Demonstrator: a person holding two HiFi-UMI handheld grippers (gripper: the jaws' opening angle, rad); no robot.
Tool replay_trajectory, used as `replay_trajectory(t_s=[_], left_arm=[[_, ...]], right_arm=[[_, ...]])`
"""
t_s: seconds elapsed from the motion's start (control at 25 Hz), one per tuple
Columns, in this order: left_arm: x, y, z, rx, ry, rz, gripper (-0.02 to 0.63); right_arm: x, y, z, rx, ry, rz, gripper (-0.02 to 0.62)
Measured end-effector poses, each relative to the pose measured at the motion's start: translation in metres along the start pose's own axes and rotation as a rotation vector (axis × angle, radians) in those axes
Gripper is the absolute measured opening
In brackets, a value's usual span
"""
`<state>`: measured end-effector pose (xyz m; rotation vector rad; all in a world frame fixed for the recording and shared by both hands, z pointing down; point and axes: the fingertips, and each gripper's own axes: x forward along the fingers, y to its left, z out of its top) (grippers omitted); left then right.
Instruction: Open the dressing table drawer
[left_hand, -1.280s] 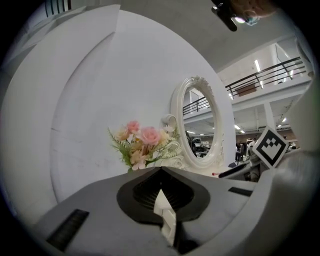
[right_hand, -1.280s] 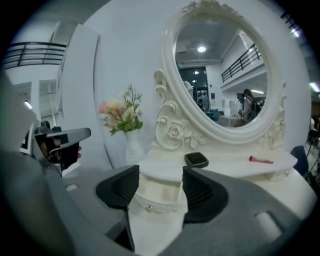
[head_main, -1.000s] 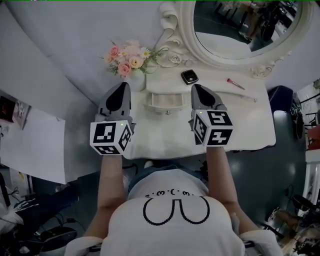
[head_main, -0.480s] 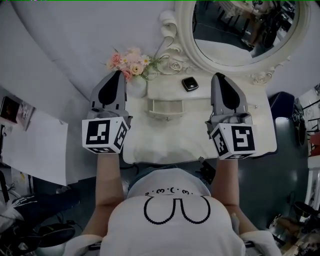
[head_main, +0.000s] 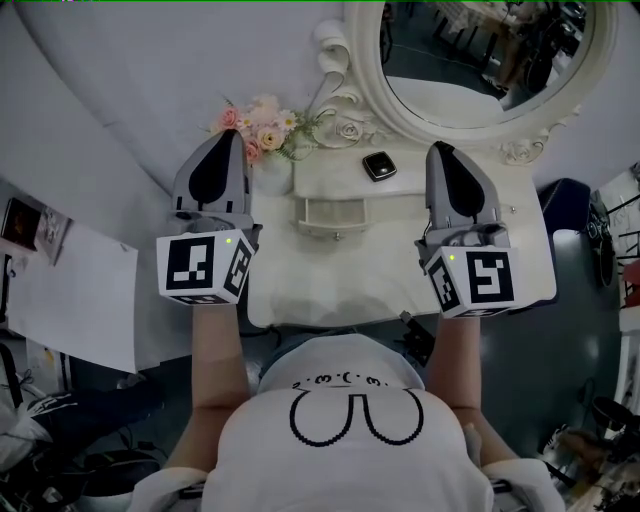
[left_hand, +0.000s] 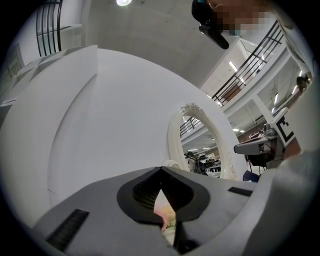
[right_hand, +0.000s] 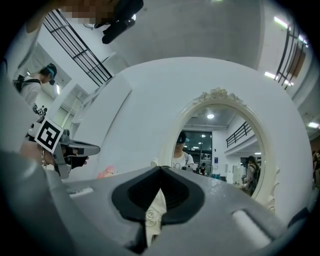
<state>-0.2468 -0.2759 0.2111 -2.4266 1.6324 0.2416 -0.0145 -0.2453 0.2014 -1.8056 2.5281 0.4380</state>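
Observation:
The white dressing table (head_main: 510, 270) has a small drawer (head_main: 332, 213) at the middle of its raised back ledge, standing slightly out. My left gripper (head_main: 226, 137) hovers over the table's left edge, beside the flowers, shut and empty. My right gripper (head_main: 441, 150) hovers to the right of the drawer, also shut and empty. Both are held high and point toward the wall, apart from the drawer. In the left gripper view the jaws (left_hand: 161, 170) meet at the tips. The right gripper view shows the same (right_hand: 161, 169).
A vase of pink flowers (head_main: 264, 124) stands left of the drawer. A small black case (head_main: 379, 166) lies on the ledge above it. The oval mirror (head_main: 480, 60) in its ornate white frame rises behind. A dark stool (head_main: 566, 195) is at the right.
Both grippers have risen toward the camera and spread apart; the right one moved right and toward the mirror, the left slightly left. The drawer has not moved.

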Motion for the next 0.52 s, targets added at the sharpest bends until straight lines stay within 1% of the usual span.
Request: replay_trajectory(t_s=[0.28,0.52], left_arm=[[0.0,-0.0024,0.0005,-0.007,-0.001,-0.003,-0.002],[-0.0026,-0.0039,0.0016,-0.01,0.002,-0.006,-0.002]], right_arm=[[-0.0017,-0.0005,-0.0008,0.005,0.002,0.002,-0.005],[-0.0039,0.0021,0.0047,-0.017,-0.003,0.007,-0.005]])
